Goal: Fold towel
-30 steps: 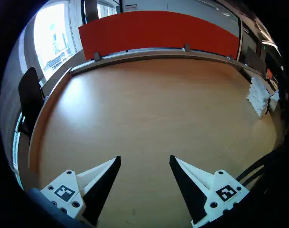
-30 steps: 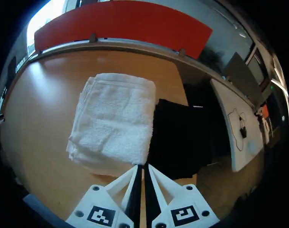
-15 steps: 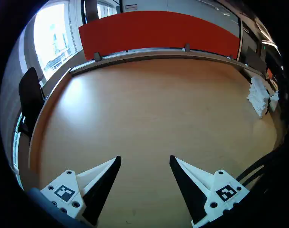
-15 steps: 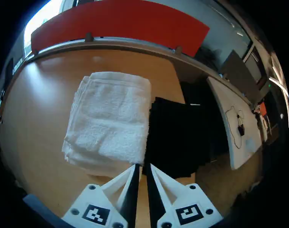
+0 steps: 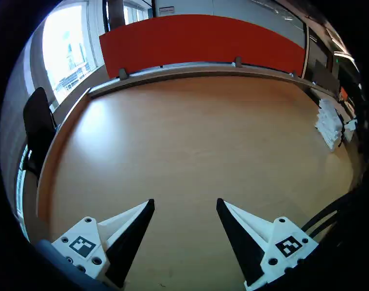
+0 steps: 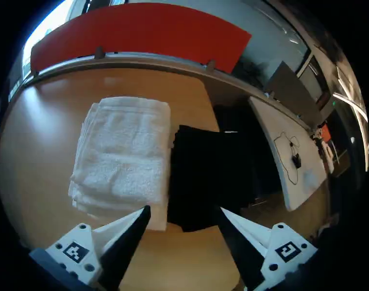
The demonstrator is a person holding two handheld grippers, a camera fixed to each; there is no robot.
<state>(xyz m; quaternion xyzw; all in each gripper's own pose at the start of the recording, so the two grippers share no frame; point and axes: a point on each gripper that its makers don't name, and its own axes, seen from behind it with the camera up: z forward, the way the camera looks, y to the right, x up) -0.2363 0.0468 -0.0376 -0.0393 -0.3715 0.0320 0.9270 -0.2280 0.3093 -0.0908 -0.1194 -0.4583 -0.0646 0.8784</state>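
Right gripper [image 6: 182,208] is gaping wide before the folded towel [image 6: 121,150]; left gripper [image 5: 184,200] likewise.
Towel is lying by the right edge of the table [image 6: 39,145], long axis running toward the far edge.

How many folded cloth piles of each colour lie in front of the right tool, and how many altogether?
white towel pile: 1
black cloth pile: 1
Total: 2
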